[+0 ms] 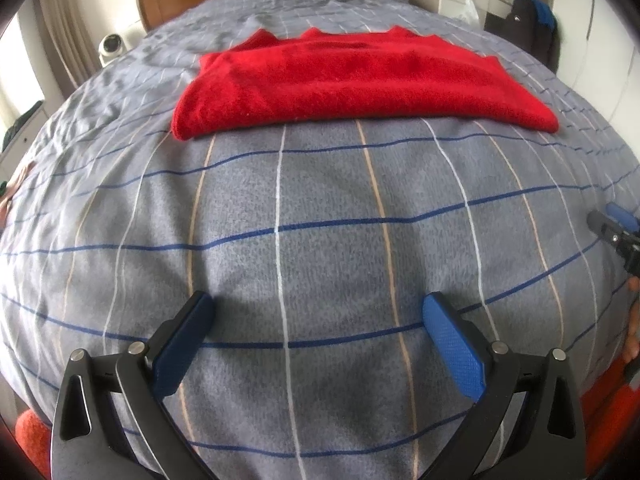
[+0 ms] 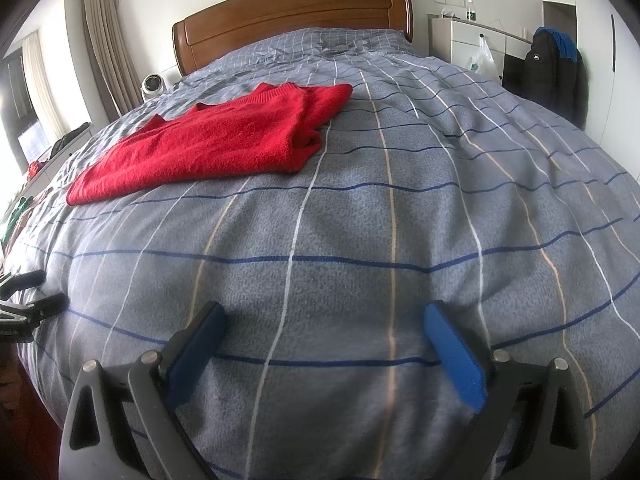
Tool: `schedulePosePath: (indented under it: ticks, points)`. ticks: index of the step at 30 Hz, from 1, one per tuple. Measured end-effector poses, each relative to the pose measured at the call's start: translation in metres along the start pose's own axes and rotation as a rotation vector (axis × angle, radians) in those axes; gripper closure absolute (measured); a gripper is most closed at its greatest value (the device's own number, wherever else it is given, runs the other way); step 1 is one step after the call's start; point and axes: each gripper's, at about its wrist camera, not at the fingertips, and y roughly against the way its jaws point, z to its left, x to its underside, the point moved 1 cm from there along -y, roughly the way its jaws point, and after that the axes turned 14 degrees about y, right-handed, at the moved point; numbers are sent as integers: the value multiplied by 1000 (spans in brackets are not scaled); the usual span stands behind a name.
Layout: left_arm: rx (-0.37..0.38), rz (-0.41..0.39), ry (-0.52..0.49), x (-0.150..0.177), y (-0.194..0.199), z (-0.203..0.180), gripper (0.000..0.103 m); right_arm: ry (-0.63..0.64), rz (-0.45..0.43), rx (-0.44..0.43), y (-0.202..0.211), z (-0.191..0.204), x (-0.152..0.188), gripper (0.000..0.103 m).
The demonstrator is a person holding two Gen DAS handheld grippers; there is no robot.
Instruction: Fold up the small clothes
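Observation:
A red knitted sweater (image 1: pixel 356 80) lies folded flat on the grey checked bedcover (image 1: pixel 320 220), well beyond both grippers. In the right wrist view the red sweater (image 2: pixel 216 140) sits up and to the left, its folded layers showing at its right end. My left gripper (image 1: pixel 318 308) hangs open over bare bedcover, nothing between its blue pads. My right gripper (image 2: pixel 326 316) is open too, over the bedcover (image 2: pixel 360 240) near the bed's front. Each gripper shows at the edge of the other's view: the right gripper (image 1: pixel 614 226) and the left gripper (image 2: pixel 34 294).
A wooden headboard (image 2: pixel 296 20) closes the far end of the bed. A white round device (image 2: pixel 153 85) stands at the left of it. A white cabinet (image 2: pixel 472 40) and a dark hanging jacket (image 2: pixel 554 72) are at the right. Part of a hand (image 1: pixel 634 320) shows at the right edge.

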Motion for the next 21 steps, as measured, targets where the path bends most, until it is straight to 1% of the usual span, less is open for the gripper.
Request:
schedulePosePath:
  ticks: [4, 14, 17, 19, 20, 21]
  points:
    - [-3, -3, -1, 0, 0, 0, 0, 13, 0, 4, -1, 1, 0, 1]
    - [-5, -4, -2, 0, 1, -1, 0, 15, -2, 7, -1, 1, 0, 1]
    - [-1, 7, 7, -3, 6, 0, 1, 17, 14, 14, 0, 2, -2, 1]
    - [7, -24, 16, -5, 21, 5, 2, 23, 51, 14, 3, 2, -12, 1]
    - [12, -53, 17, -6, 29, 7, 2, 22, 40, -24, 6, -1, -22, 1]
    - [14, -101, 15, -8, 42, 11, 1, 15, 16, -65, 9, -5, -34, 1]
